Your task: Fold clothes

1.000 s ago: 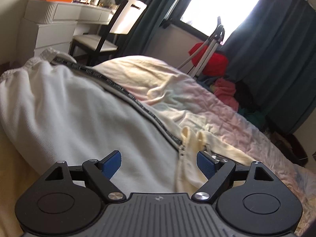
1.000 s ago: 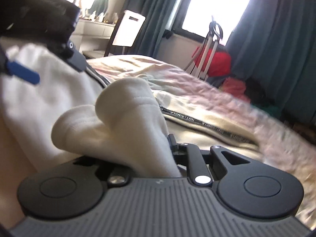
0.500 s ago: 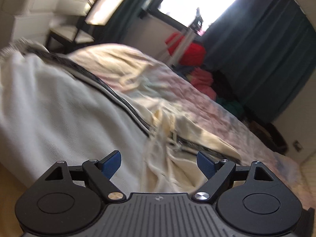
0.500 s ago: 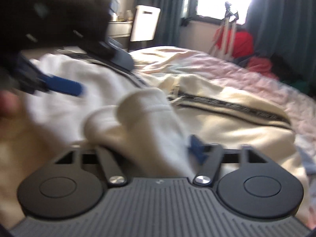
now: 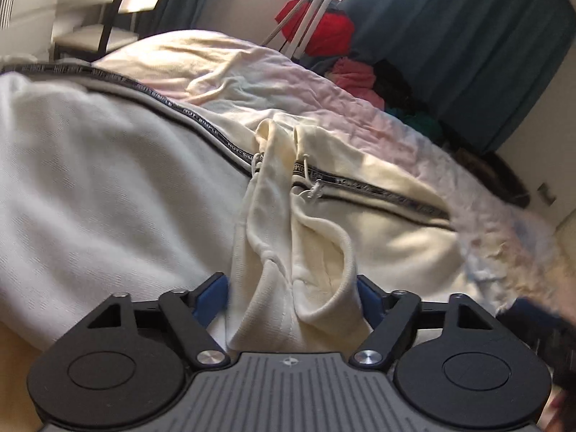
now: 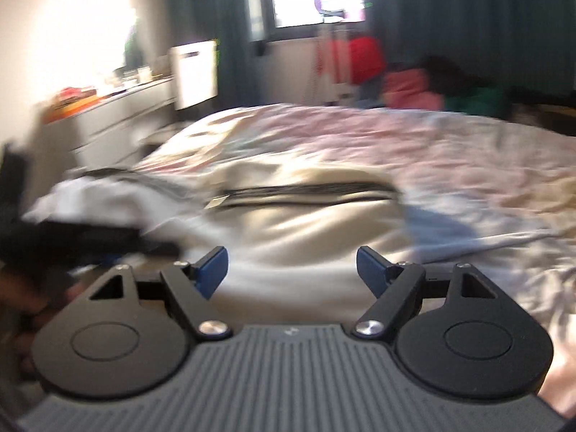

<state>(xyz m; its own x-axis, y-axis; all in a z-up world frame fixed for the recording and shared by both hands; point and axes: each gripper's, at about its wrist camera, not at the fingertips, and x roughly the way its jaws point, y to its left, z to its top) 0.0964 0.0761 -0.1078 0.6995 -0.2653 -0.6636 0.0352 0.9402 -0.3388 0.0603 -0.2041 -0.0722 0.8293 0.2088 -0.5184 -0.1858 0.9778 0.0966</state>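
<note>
A cream pair of trousers (image 5: 108, 187) with a black lettered side stripe (image 5: 201, 122) lies spread on the bed. Its bunched waistband with drawstrings (image 5: 309, 252) sits between the blue pads of my left gripper (image 5: 289, 298). The jaws are closing, but the folds still hang loose, unsqueezed. In the blurred right wrist view my right gripper (image 6: 291, 270) stands open and holds nothing, just above the trousers (image 6: 306, 223). The left gripper is a dark blur at the left (image 6: 72, 237).
A crumpled pink and cream quilt (image 5: 324, 82) covers the bed. Beyond it are a chair (image 5: 118, 3), a white dresser (image 6: 118, 108), a rack with red cloth (image 5: 316, 28), a pile of clothes (image 5: 352, 72) and dark curtains (image 5: 468, 36).
My right gripper has let go of the cream fold it held and swung away to the right. My left gripper has dropped onto the bunched waistband and its jaws have narrowed.
</note>
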